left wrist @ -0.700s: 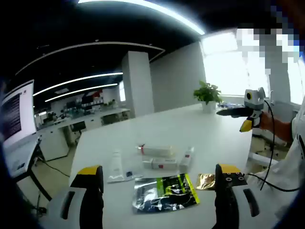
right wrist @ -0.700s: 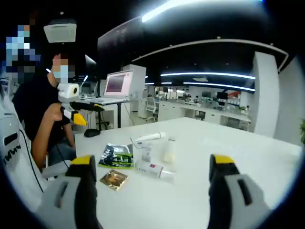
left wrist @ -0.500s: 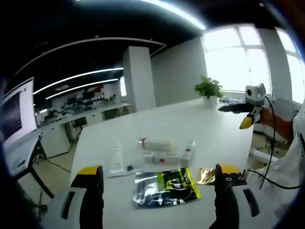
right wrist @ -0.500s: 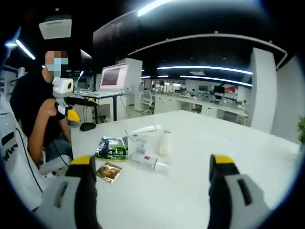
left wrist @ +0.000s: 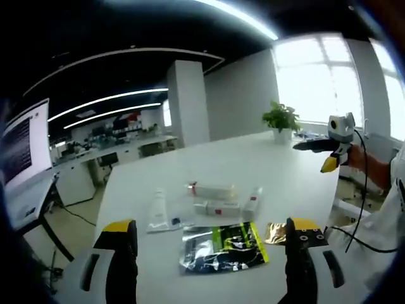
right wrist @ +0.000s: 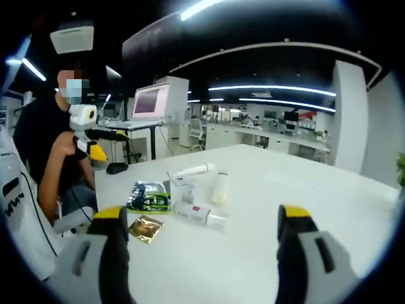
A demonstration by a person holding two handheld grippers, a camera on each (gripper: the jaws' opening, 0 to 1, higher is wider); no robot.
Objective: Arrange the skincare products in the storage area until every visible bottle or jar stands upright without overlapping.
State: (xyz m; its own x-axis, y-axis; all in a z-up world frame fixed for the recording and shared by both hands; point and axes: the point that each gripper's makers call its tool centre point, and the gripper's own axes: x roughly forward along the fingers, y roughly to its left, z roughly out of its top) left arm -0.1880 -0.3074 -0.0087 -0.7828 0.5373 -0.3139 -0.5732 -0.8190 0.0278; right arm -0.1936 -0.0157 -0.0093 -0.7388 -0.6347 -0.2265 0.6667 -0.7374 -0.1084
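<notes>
White table (left wrist: 266, 171) — black-and-green patterned pouch (left wrist: 221, 247) and gold sachet (left wrist: 276, 233) between yellow-tipped jaws — white tubes (left wrist: 215, 207) beyond, red-marked.

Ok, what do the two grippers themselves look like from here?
Both have pale grey bodies with black jaws capped in yellow. The left gripper has small holes by its right-hand yellow tip. The right gripper looks the same; seen from the left gripper view it is black with a yellow tip and trails a black cable.

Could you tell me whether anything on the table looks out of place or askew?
Yes: the tubes lie flat in a loose cluster on the white table rather than standing. A dark sachet and a gold sachet lie beside them.
</notes>
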